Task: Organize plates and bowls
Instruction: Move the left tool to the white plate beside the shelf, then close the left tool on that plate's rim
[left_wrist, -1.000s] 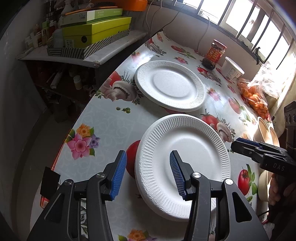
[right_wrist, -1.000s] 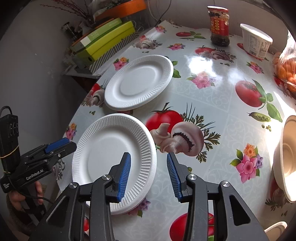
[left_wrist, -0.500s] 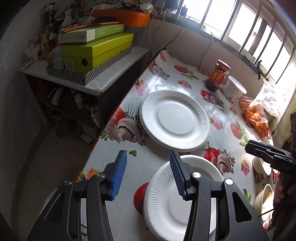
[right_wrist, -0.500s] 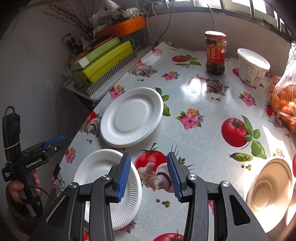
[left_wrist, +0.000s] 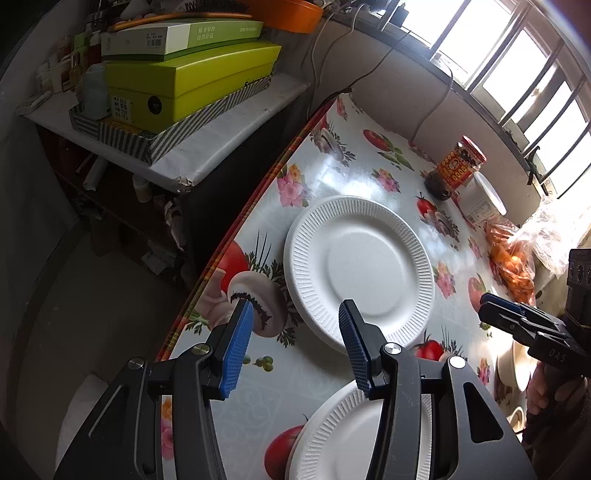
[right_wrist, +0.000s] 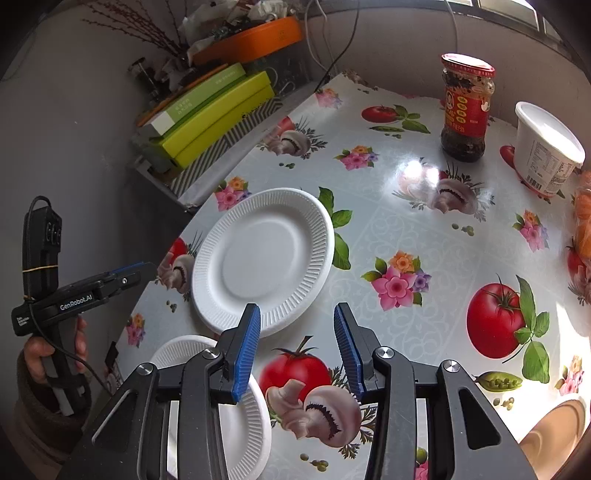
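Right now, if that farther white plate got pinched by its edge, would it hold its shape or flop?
The farther white plate looks like thin foam or paper, so probably very light. Its ribbed rim likely stiffens it somewhat, though hard pinching may dent it. On the glossy tablecloth it would probably slide easily.

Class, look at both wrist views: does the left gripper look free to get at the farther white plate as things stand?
Probably yes. The left gripper is empty, its jaws apart, pointing at the farther plate. Nothing lies on that plate, and the right gripper hangs off to one side.
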